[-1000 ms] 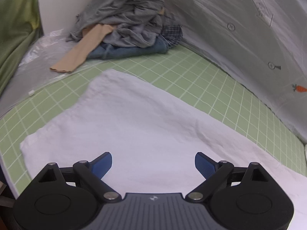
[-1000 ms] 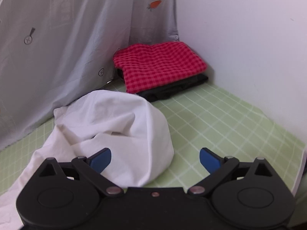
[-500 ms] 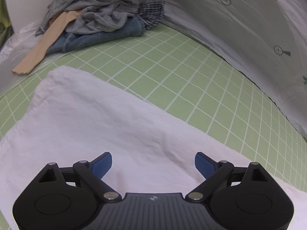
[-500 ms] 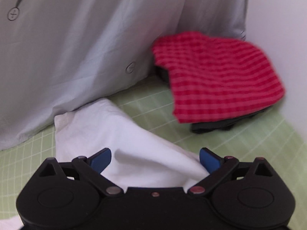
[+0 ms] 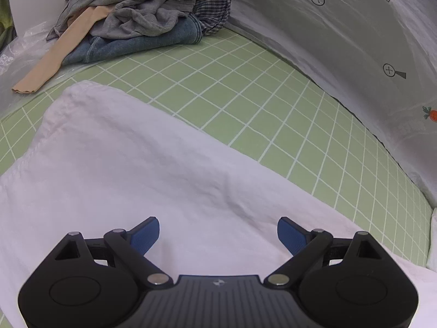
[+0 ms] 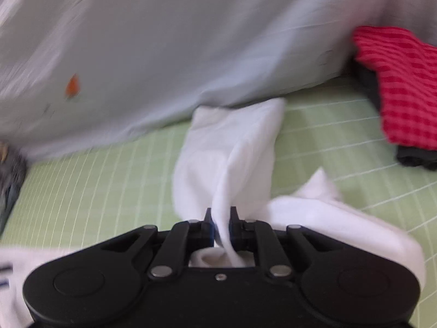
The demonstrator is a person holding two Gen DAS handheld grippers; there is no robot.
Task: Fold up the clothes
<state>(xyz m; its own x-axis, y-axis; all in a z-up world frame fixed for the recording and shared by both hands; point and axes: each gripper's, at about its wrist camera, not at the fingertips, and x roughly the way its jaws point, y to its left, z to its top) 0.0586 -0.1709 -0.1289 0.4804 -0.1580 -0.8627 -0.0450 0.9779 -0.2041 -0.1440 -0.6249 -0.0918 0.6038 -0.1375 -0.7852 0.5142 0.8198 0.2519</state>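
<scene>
The white cloth (image 5: 114,169) lies spread out on the green mat, soft and a little wrinkled. One end (image 6: 232,158) is bunched up and lifted off the mat. A messy pile (image 5: 136,19) of gray, blue and tan clothes sits in one far corner. A folded red checked cloth (image 6: 404,87) lies on a dark one in the other corner.

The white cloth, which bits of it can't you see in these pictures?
- Left wrist view: the near part of the white cloth is hidden under the open left tool, and its left side is cut off by the picture edge.
- Right wrist view: motion blur smears the cloth; the closing right tool pinches a fold and its black body hides what lies below.
- The garment type cannot be made out.
</scene>
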